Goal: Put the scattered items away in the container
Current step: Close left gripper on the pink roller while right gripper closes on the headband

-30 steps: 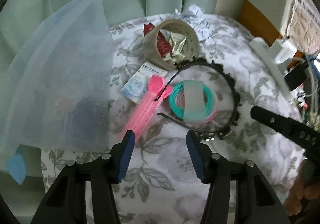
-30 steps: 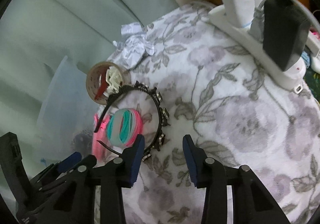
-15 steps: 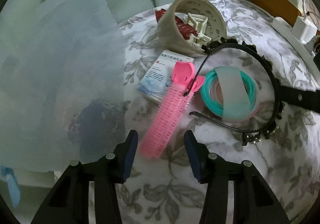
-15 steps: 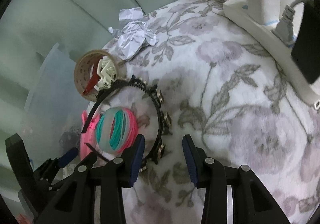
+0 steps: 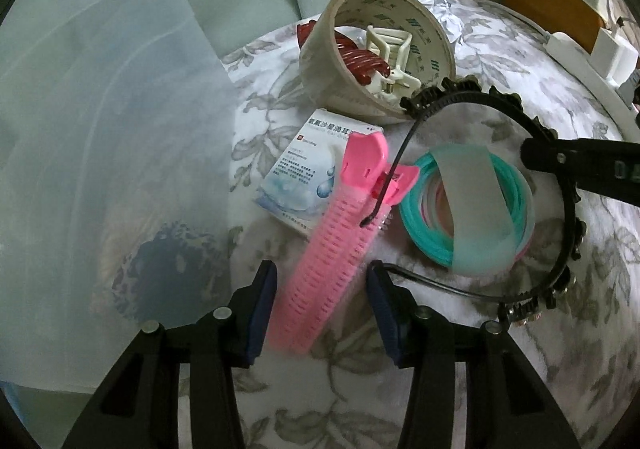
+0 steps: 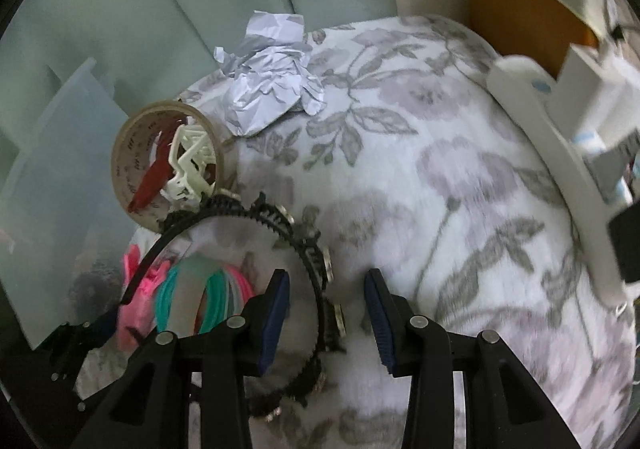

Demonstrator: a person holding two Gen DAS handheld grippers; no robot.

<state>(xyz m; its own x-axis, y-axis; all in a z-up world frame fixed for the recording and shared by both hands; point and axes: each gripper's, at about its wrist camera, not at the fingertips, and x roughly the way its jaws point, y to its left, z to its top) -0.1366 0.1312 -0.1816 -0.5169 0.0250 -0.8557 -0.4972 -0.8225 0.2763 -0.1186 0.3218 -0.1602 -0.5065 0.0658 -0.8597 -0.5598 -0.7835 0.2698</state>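
Note:
A pink hair roller clip [image 5: 340, 245] lies on the floral cloth, its lower end between the open fingers of my left gripper [image 5: 322, 303]. A black studded headband [image 5: 560, 249] curves around teal and pink bands [image 5: 468, 205]. In the right wrist view my right gripper [image 6: 326, 309] is open, with the headband's jewelled rim [image 6: 320, 269] between its fingers. A frosted plastic container [image 5: 108, 177] stands at the left with a dark item inside. A tape roll [image 5: 376, 49] holds a red and a cream claw clip.
A small medicine box [image 5: 304, 173] lies under the pink clip's head. Crumpled white paper [image 6: 272, 73] sits at the far edge. A white power strip [image 6: 560, 169] with chargers runs along the right. Green curtain hangs behind.
Both grippers have moved forward and down. The pink clip now lies between the left fingers and the headband rim between the right fingers. Both stay open.

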